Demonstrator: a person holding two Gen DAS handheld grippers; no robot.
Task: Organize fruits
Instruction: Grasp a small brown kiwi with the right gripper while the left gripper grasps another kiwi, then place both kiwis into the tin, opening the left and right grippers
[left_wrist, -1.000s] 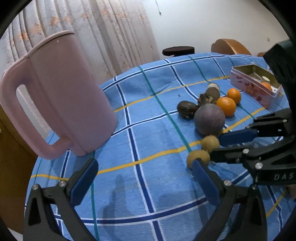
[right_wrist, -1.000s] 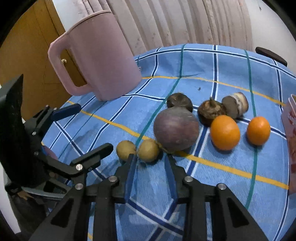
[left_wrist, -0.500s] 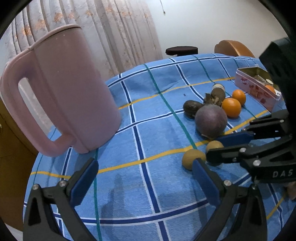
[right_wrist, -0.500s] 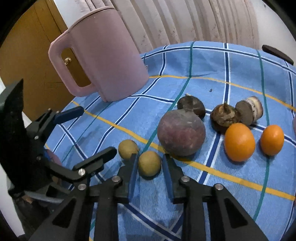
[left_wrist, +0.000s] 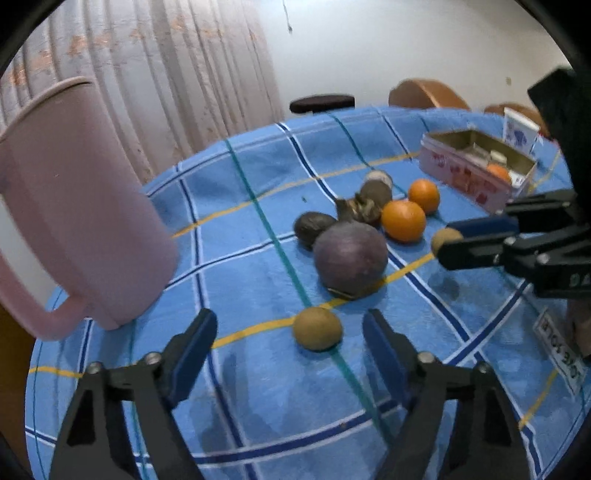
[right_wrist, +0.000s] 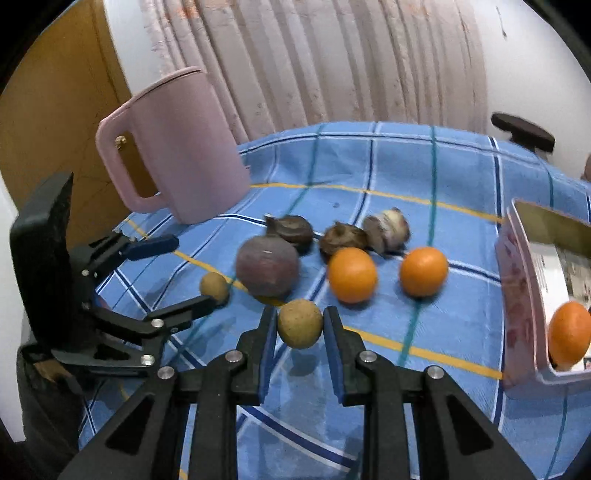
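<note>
My right gripper is shut on a small yellow-brown fruit and holds it above the blue checked cloth; it shows in the left wrist view too. My left gripper is open around a second yellow-brown fruit that lies on the cloth. A big purple fruit, two oranges and several dark brown fruits lie in a cluster beyond. A pink tin at the right holds another orange.
A large pink jug stands at the left of the table, close to my left gripper. Curtains hang behind it. A dark stool and wooden chair backs stand past the table's far edge.
My right gripper closed on one yellow-brown fruit and lifted it off the cloth, moving right. My left gripper moved right and now brackets the other small fruit.
</note>
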